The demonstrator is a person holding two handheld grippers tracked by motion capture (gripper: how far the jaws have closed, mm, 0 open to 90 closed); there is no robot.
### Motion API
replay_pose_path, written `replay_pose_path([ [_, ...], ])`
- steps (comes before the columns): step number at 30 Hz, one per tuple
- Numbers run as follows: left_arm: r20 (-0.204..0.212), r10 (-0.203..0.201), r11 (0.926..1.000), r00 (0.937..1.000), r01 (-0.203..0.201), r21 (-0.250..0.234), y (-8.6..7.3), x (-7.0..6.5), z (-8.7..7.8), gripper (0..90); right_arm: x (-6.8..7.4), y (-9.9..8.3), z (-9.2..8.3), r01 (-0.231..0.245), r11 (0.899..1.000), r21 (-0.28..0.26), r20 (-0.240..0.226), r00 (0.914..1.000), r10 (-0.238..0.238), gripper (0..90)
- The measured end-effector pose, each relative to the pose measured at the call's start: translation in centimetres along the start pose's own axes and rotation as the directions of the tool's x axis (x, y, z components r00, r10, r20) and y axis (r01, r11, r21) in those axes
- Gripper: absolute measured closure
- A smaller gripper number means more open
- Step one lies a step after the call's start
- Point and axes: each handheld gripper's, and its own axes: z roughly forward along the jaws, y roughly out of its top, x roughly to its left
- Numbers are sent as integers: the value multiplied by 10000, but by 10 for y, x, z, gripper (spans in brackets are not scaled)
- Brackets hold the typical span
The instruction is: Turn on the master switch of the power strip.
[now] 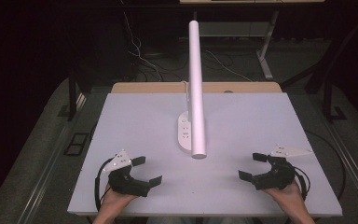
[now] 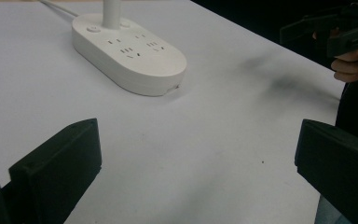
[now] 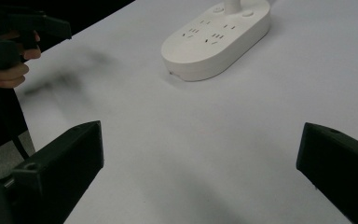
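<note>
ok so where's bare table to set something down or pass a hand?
Most of the white table is bare. Free: the wide patches left and right of the power strip lamp base, and the near strip between the left gripper and right gripper. Crowded only at centre, where the lamp's white bar overhangs its base.

High overhead, gripper views low, sharing power strip (image 2: 129,58)

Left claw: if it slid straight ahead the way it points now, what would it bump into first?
Probably nothing at first: the left claw is open over bare table. The white power strip lies ahead, slightly off its line, so it might graze that; depth is unclear.
</note>
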Motion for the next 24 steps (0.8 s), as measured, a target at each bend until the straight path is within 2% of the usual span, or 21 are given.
replay_pose_path([
  [13,143,-153,9999,9998,153,-10,0,1,-2,0,0,-1,2,58,9997,223,8,10000,-58,0],
  [24,196,-93,9998,9998,89,186,2,-2,-2,0,0,-2,2,104,9995,286,22,9999,-105,0],
])
